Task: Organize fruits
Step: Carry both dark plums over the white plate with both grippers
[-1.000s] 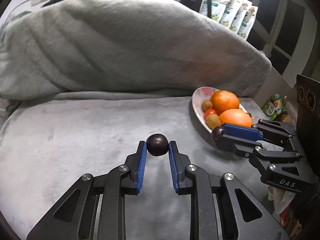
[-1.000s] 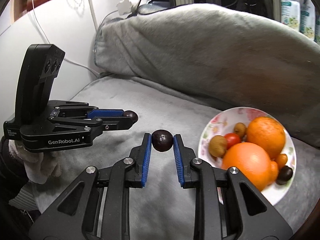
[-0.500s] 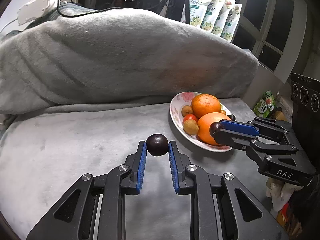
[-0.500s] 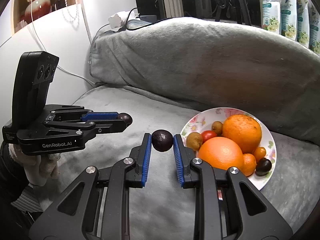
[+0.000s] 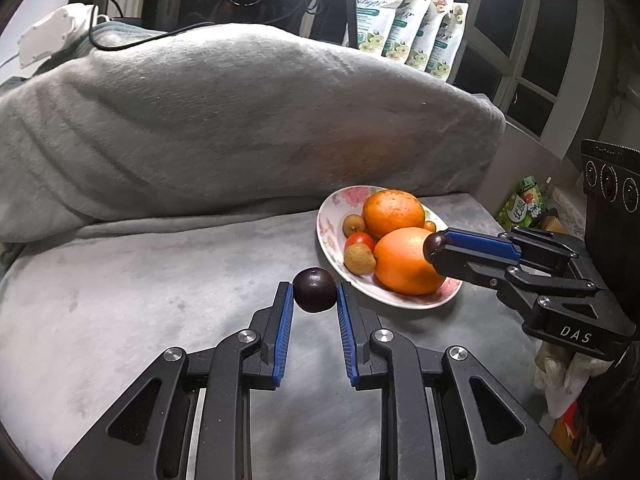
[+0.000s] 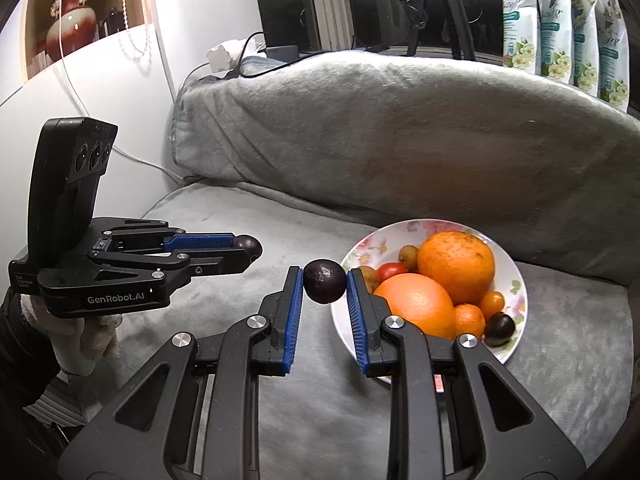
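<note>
Plate (image 6: 516, 280) just right of the right hand-held gripper (image 6: 324, 286) holds oranges (image 6: 456, 266), small fruits; each hand-held gripper, left (image 5: 315, 290) included, clamps a plum (image 6: 324, 286).

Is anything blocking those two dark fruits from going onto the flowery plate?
Nothing visible does. The left gripper and right gripper each hold a dark fruit beside the plate, though oranges crowd it.
</note>
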The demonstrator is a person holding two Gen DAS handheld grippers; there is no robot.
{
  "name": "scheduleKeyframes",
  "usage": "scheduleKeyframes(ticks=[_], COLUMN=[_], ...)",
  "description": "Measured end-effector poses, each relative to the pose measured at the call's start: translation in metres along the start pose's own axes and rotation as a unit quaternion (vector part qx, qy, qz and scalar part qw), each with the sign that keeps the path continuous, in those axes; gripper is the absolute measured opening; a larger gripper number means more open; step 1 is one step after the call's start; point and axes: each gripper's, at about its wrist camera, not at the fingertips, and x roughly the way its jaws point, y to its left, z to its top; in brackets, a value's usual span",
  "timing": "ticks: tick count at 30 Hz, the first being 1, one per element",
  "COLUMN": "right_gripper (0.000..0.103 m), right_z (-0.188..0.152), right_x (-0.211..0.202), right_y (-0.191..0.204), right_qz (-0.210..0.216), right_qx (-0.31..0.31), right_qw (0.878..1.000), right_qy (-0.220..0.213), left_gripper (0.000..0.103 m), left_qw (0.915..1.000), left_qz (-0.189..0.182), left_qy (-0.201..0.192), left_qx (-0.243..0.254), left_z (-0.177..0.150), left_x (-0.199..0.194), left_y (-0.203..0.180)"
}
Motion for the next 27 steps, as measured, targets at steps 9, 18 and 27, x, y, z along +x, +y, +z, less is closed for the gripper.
scheduleKeyframes(ticks=[9, 18, 27], right_gripper=[0.024, 0.024, 0.024], right_z=[-0.003, -0.004, -0.006], right_x=[-0.010, -0.017, -0.017], right_y=[-0.021, -0.048, -0.079], right_qz=[-0.020, -0.044, -0.066], right_qx=[0.018, 0.037, 0.065], right_qw=[1.000, 0.998, 0.996], right_qy=[-0.004, -0.008, -0.010], left_gripper=[0.021, 0.021, 0.021], left_qw=[0.9999, 0.9998, 0.9996], left_qz=[-0.011, -0.019, -0.022], left_qy=[0.004, 0.010, 0.017], left_qx=[0.000, 0.005, 0.007], left_z=[0.003, 0.010, 0.019], left_x=[0.010, 0.023, 0.037], left_y=[-0.006, -0.011, -0.015])
